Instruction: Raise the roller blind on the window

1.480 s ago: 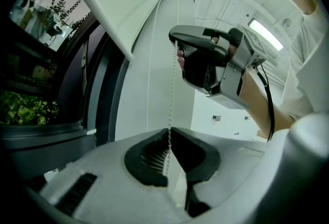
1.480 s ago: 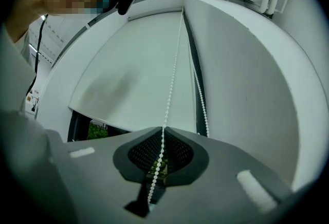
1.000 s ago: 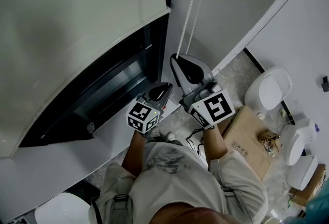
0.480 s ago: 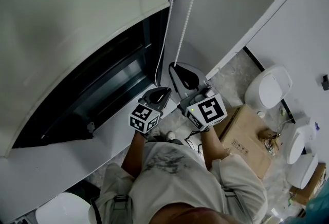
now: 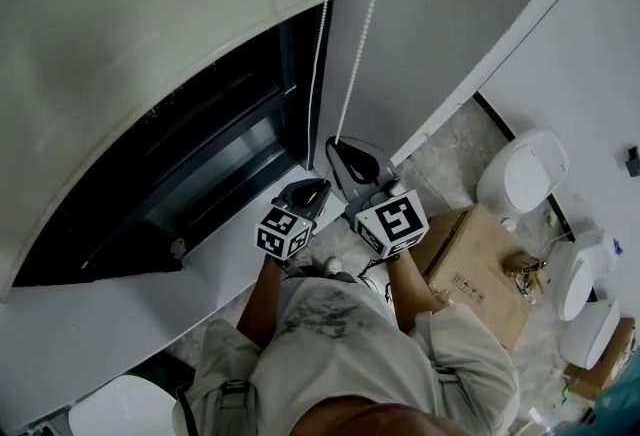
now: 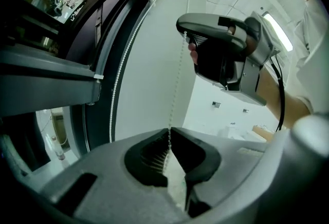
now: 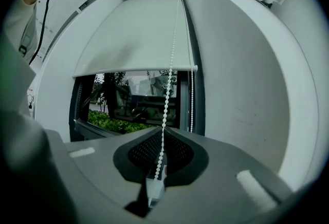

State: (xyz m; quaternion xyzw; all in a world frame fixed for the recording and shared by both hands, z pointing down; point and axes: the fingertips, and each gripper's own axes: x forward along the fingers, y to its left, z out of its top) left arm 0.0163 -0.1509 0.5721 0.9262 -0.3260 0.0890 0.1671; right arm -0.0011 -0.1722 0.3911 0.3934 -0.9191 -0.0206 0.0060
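Observation:
The pale roller blind (image 5: 150,24) covers the upper window; its bottom bar (image 7: 134,71) hangs above the open dark pane (image 5: 225,139). A white bead chain (image 5: 362,34) drops down the wall beside the frame. My right gripper (image 5: 352,156) points up and is shut on this chain (image 7: 163,130), which runs between its jaws. My left gripper (image 5: 310,189) sits just below and to the left, shut on the chain (image 6: 175,89) that rises from its jaws to the right gripper (image 6: 226,53). A second strand (image 6: 118,81) hangs free along the frame.
A white sill (image 5: 200,264) runs under the window. On the floor to the right stand a cardboard box (image 5: 480,269) and several white toilets (image 5: 522,174). Another white fixture (image 5: 120,409) shows at the bottom left. Greenery (image 7: 110,120) lies outside.
The right gripper has come down along the chain toward the left gripper. The blind's bottom edge has risen, and more dark window shows. The second strand by the frame has come into view.

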